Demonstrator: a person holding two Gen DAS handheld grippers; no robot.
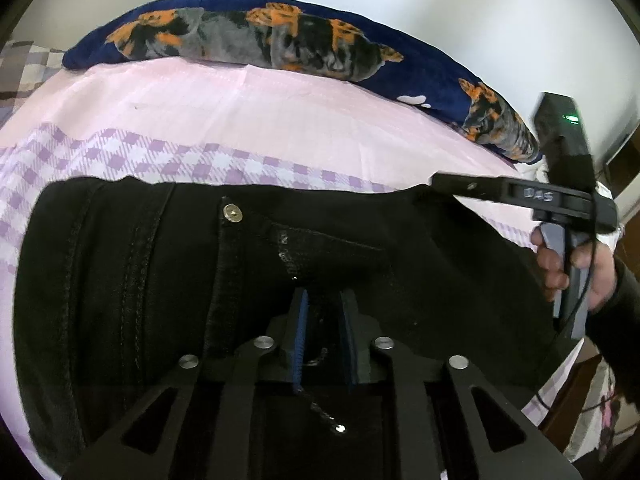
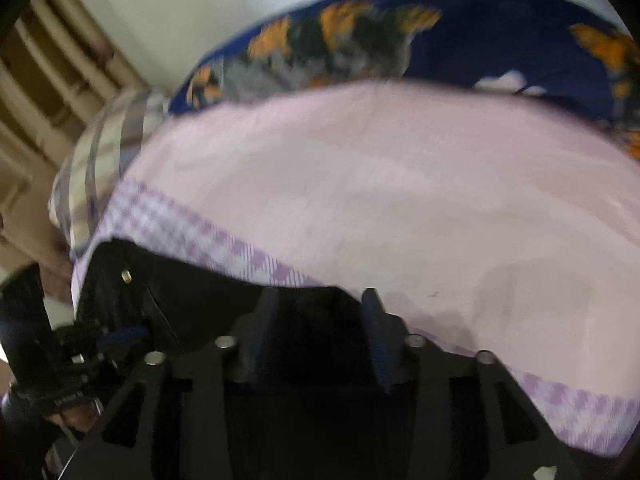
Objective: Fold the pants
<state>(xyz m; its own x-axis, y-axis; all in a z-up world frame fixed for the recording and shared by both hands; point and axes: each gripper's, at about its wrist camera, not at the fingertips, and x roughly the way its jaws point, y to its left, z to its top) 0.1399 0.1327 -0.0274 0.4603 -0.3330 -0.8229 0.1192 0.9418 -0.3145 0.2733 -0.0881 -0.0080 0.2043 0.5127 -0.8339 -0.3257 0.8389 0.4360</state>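
Pants (image 1: 160,280), black denim, lay waistband-up on my bed (image 1: 280,120). My left claw (image 1: 324,320) stood slightly parted around the fly fabric; my right claw (image 2: 320,320), blurred, straddled the waistband's far corner, grip uncertain. Heavy, limp cloth; I judged the waistband the firmest hold.

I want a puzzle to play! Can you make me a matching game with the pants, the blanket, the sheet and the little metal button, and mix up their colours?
Things:
1. pants
2. blanket
3. sheet
4. button

Colours:
A. pink with purple checks
B. shiny silver
C. black
D. dark blue with orange and grey pictures

Pairs: 1-C, 2-D, 3-A, 4-B
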